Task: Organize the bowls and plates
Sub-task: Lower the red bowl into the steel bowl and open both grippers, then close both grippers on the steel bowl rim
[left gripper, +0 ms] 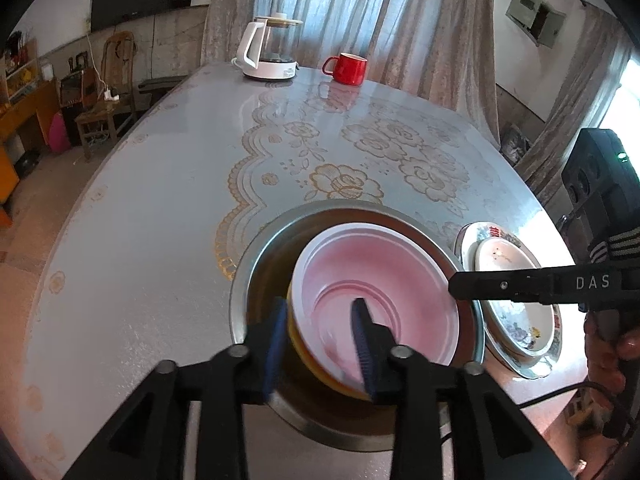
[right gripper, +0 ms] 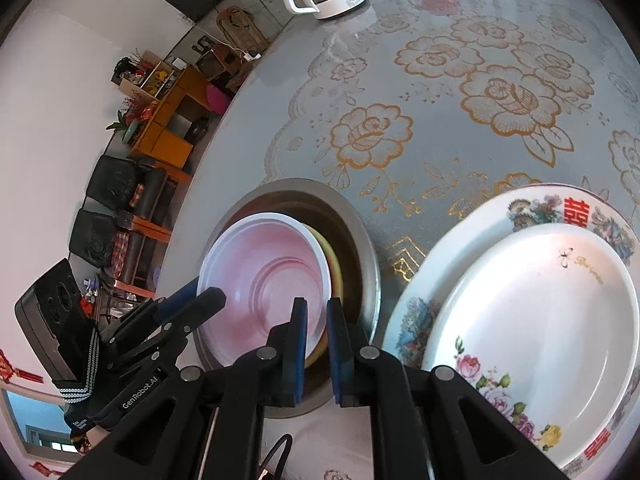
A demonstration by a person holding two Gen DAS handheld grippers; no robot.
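Observation:
A pink bowl [left gripper: 384,280] sits nested on a yellow bowl [left gripper: 316,364] inside a wide steel bowl [left gripper: 256,256] on the table. My left gripper [left gripper: 320,316] is open, its fingers straddling the pink bowl's near rim without pinching it. The same stack shows in the right wrist view, with the pink bowl [right gripper: 264,276] and steel bowl [right gripper: 360,240]. My right gripper [right gripper: 317,308] is almost closed and empty, hovering over the steel bowl's right edge. Beside it a white plate [right gripper: 540,320] lies on a larger flowered plate [right gripper: 416,312].
A white kettle [left gripper: 268,52] and a red mug [left gripper: 348,68] stand at the table's far end. The table [left gripper: 140,220] has a grey cloth with gold flowers. Chairs and shelves stand on the floor to the left.

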